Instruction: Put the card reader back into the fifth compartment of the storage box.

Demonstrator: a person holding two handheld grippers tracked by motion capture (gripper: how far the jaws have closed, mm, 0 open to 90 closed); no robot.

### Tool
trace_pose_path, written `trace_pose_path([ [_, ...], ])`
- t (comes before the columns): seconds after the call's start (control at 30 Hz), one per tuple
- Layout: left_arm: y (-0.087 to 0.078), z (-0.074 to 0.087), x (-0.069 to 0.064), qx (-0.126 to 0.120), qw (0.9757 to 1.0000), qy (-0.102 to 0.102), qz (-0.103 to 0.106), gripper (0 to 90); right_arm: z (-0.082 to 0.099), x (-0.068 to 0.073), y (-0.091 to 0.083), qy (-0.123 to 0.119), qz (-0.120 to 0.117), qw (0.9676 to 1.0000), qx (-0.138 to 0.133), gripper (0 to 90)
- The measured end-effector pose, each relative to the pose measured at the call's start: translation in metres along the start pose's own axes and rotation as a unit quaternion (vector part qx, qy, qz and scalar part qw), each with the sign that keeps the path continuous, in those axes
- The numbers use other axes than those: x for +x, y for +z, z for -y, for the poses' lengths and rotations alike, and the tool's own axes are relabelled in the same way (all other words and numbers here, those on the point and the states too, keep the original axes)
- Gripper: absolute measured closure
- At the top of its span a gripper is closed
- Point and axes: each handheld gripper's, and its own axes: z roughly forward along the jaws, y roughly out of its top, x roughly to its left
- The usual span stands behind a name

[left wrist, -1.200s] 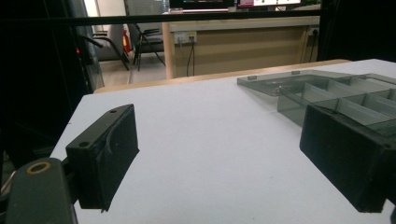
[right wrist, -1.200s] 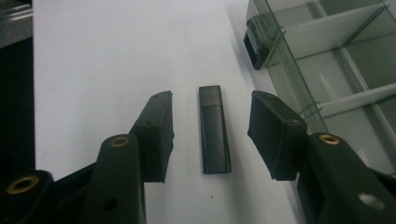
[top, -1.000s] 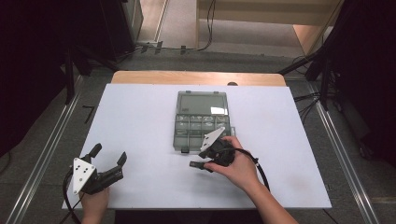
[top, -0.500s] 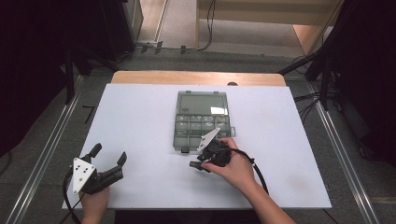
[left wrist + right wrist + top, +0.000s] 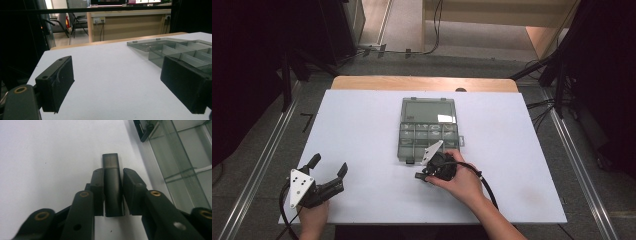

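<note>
Far left, near the front edge of the white matte surface (image 5: 362, 125): left claw (image 5: 328, 171) held low in a hand (image 5: 313, 218), grey three-cornered plate on top, black cable trailing off the edge. Jaws spread wide, nothing between them (in the left gripper view, two blocky black pads with flat rubbery faces, bare white surface in the gap). Well apart from everything else.

Moving to the middle: a smoky, see-through plastic organizer box (image 5: 429, 129), rectangular, lying open and flat on the surface. Lid half toward the far side, smooth and glossy with a bright glare patch; tray half nearer, split by thin walls into small square compartments. Contents too dim to tell. Small dark latches along its near edge.

Just in front of the box's near edge: right claw (image 5: 420, 176), gripped in the right hand (image 5: 462, 182), grey plate tilted up against the box's rim, thick black cable looping back past the wrist. Jaws pressed in on a small dark rectangular piece (image 5: 112, 187) (right gripper view: slim, flat-sided, matte, a paler translucent tip poking out beyond the pads). Piece just above or on the white surface, cannot tell which, beside the box's clear wall, outside every compartment.

Beyond the surface: a bare strip of pale wood tabletop (image 5: 422, 82), grey floor, cables.
</note>
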Motion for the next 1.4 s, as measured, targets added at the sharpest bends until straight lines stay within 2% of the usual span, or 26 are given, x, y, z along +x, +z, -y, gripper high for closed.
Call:
trace_pose_path([
  [0.23, 0.000, 0.000, 0.000, 0.000, 1.0000, 0.000, 0.000, 11.6, 0.000, -0.001, 0.001, -0.006, -0.001, 1.0000, -0.008, 70.6],
  [0.47, 0.000, 0.000, 0.000, 0.000, 1.0000, 0.001, 0.000, 11.6, 0.001, -0.003, -0.003, 0.003, -0.003, 0.9999, -0.016, 70.9],
  [0.53, 0.000, 0.000, 0.000, 0.000, 1.0000, 0.000, 0.001, 11.6, 0.001, -0.004, -0.005, 0.000, -0.005, 0.9998, -0.017, 71.0],
  [0.67, 0.000, 0.000, 0.000, -0.001, 1.0000, 0.001, 0.000, 11.6, 0.001, -0.004, -0.009, 0.009, -0.007, 0.9997, -0.022, 70.9],
  [0.9, 0.000, 0.000, -0.001, 0.000, 1.0000, 0.001, 0.000, 11.6, -0.001, -0.007, -0.015, 0.003, -0.008, 0.9994, -0.033, 71.0],
  [0.93, 0.000, 0.000, -0.001, -0.001, 1.0000, 0.002, 0.000, 11.6, -0.001, -0.007, -0.017, 0.010, -0.006, 0.9995, -0.029, 71.0],
  [1.2, 0.000, 0.000, -0.001, -0.001, 1.0000, 0.001, 0.000, 11.6, -0.005, -0.010, -0.024, 0.001, -0.006, 0.9992, -0.039, 71.0],
  [1.37, 0.000, 0.000, -0.001, -0.001, 1.0000, 0.001, 0.000, 11.6, -0.008, -0.011, -0.030, 0.010, -0.004, 0.9991, -0.041, 71.0],
  [1.4, 0.000, 0.000, -0.001, 0.000, 1.0000, 0.001, 0.000, 11.6, -0.008, -0.013, -0.030, 0.002, -0.006, 0.9990, -0.045, 71.0],
])
